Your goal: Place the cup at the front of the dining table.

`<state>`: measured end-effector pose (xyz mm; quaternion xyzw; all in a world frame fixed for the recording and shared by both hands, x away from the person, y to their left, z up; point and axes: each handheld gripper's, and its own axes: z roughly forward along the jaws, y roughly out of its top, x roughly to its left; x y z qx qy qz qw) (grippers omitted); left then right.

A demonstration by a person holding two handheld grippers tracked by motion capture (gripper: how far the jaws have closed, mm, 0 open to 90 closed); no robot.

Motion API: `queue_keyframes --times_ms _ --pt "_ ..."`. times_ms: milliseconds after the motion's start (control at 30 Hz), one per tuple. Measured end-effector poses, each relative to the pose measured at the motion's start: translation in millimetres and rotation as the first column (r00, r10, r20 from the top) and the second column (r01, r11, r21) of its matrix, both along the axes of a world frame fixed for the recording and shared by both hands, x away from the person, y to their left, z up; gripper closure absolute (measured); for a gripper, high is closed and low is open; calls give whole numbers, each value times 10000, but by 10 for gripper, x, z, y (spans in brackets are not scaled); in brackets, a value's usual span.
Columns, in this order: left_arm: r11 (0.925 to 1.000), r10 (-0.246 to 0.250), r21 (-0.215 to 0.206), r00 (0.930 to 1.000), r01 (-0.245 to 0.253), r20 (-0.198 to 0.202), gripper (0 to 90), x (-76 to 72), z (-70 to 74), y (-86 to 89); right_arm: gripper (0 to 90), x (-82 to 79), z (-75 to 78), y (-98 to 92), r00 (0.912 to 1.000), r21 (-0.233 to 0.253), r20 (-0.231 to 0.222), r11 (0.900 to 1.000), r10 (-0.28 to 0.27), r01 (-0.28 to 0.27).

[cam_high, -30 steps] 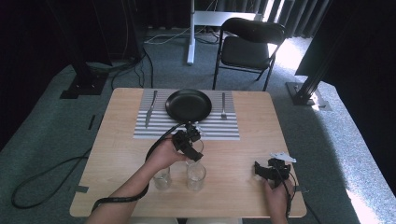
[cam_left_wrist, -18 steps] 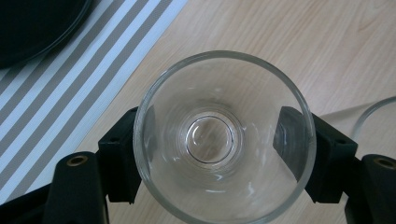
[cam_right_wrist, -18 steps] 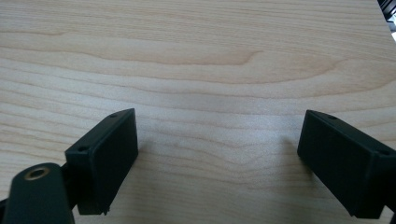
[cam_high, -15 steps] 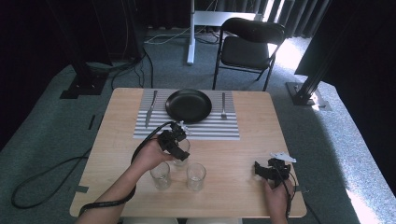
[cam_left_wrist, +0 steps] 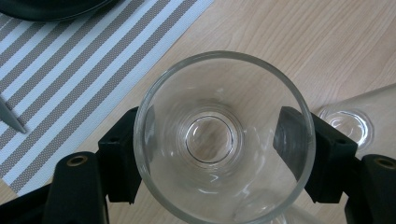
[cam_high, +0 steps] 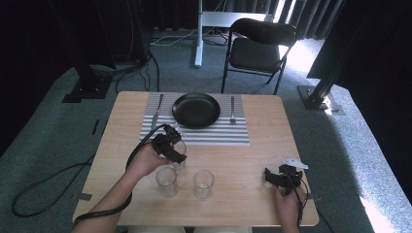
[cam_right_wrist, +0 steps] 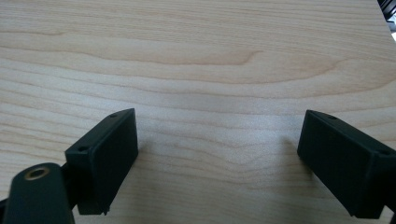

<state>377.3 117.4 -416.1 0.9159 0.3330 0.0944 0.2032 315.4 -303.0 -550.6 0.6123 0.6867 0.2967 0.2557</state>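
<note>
Pale wood table (cam_high: 252, 155) carries, from left to right, the left gripper (cam_left_wrist: 211, 140) clamped on an upright clear glass (cam_left_wrist: 223, 135) just below the striped placemat (cam_high: 228, 136), two more glasses (cam_high: 204, 183), and the right gripper (cam_right_wrist: 217, 154) resting with jaws spread.

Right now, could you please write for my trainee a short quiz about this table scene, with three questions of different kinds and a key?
1. True or false: the left gripper has its jaws on either side of a glass.
2. How many glasses stand on the table?
3. Multiple choice: what lies between the jaws of the right gripper? A) a fork B) bare wood C) a glass

Key
1. True.
2. Three: the one in the left gripper, one near it, and another to the right.
3. B. The jaws stand wide apart over the table.
</note>
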Motion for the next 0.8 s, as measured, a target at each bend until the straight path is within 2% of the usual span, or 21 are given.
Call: queue_keyframes --times_ms 100,200,367,800 --pt "9998 173 -85 9998 -173 -31 286 29 11 55 116 -1 0 1 10000 14 -10 10000 -10 10" --pt "9994 322 80 9994 -323 105 286 64 20 82 116 0 0 1 10000 11 -7 10000 -5 5" --pt "9988 486 -50 9987 -486 120 286 128 36 136 117 0 0 1 10000 11 -7 10000 -6 6" --pt "9919 1269 -24 9914 -1269 322 286 400 55 235 117 0 0 1 10000 12 -10 10000 -7 7"
